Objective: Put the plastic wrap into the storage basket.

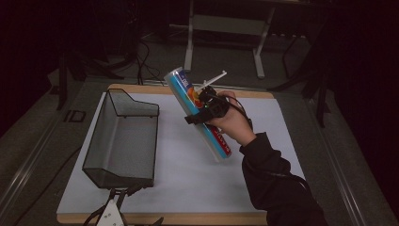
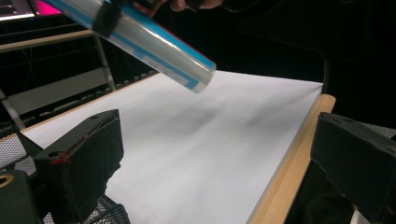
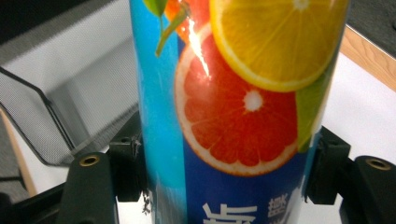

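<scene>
Jaws of the right claw (image 3: pixel 224 182) are clamped on either side of a tall blue can (image 3: pixel 233 107) printed with orange and grapefruit slices and white characters. In the high view the right hand (image 1: pixel 230 123) holds this can (image 1: pixel 197 113) tilted above the desk (image 1: pixel 188 183), its top toward 11 o'clock. At 9 o'clock sits a black mesh basket (image 1: pixel 123 139). Near 7 o'clock, at the desk's front edge, the left claw (image 2: pixel 210 172) is spread wide, gripping nothing.
</scene>
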A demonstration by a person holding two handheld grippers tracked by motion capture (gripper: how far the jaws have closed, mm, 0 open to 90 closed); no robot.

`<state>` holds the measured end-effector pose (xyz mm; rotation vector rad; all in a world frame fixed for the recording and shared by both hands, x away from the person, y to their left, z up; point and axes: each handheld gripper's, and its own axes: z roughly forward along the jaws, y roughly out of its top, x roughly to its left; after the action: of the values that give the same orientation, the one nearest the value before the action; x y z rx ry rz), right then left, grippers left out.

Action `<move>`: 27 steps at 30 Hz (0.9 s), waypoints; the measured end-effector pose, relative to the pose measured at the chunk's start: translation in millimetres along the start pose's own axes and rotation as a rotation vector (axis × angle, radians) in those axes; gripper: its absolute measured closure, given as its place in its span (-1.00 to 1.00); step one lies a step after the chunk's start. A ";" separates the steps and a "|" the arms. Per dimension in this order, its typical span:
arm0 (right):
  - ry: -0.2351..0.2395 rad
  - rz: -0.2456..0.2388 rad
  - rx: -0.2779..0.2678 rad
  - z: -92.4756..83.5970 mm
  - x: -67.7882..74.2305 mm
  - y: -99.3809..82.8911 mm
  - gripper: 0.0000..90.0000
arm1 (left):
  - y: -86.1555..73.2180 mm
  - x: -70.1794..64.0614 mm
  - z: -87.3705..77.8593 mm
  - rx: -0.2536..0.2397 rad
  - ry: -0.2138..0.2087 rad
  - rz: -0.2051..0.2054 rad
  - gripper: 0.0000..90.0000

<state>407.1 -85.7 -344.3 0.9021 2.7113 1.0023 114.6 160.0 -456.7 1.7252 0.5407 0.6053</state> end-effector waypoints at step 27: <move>0.142 0.098 -0.288 27.2 69.9 60.1 -0.30 | -0.9 1.1 -1.6 -0.013 0.010 -0.001 -0.93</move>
<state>387.8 5.6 -321.2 0.9484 2.5559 1.4825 114.3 162.1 -457.1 1.7105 0.5439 0.6162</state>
